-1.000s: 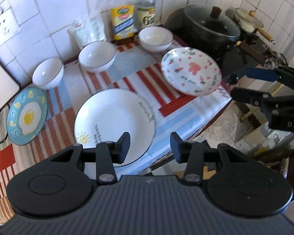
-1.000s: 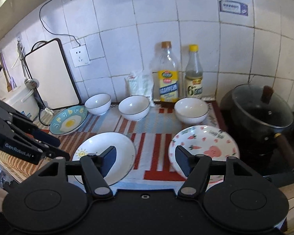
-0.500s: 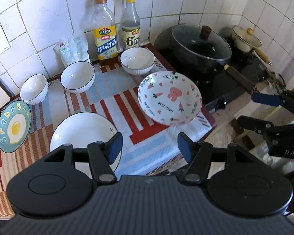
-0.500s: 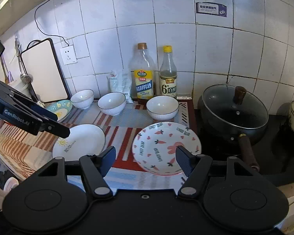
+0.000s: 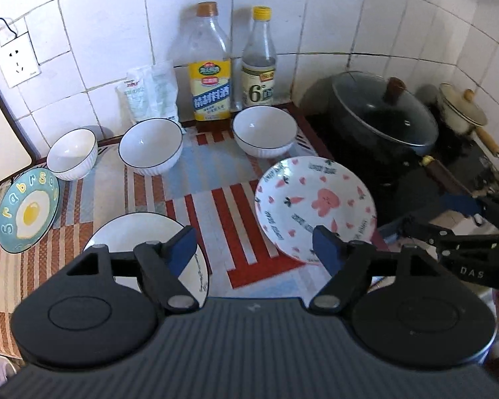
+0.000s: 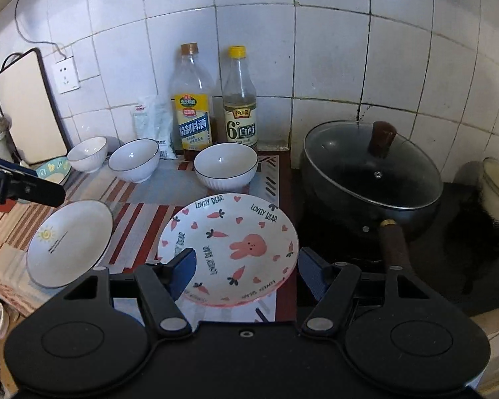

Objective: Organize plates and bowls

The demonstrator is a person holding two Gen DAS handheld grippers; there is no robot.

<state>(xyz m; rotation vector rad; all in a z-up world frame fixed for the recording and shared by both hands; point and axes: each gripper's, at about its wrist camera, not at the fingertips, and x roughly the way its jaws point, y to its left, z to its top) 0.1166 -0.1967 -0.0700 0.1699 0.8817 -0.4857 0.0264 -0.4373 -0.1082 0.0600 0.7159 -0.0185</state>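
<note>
Your left gripper [image 5: 254,244] has just been opening its fingers; they stand apart with nothing between them, over the striped cloth [image 5: 216,179] on the surface. Its left finger hangs over the white sun plate [image 5: 129,232], its right finger over the near rim of the rabbit plate [image 5: 312,202]. Beyond the fingertips sit three white bowls: the right bowl [image 5: 264,129], the middle bowl [image 5: 151,144] and the small bowl [image 5: 71,151]. Far left of the fingers lies the egg plate [image 5: 28,211].

Your right gripper [image 6: 246,266] is spread wide too, empty, with the rabbit plate's near half between its fingers; whether either pad touches the rim is hard to tell. Right of those fingers stands the lidded black pan [image 6: 371,179].
</note>
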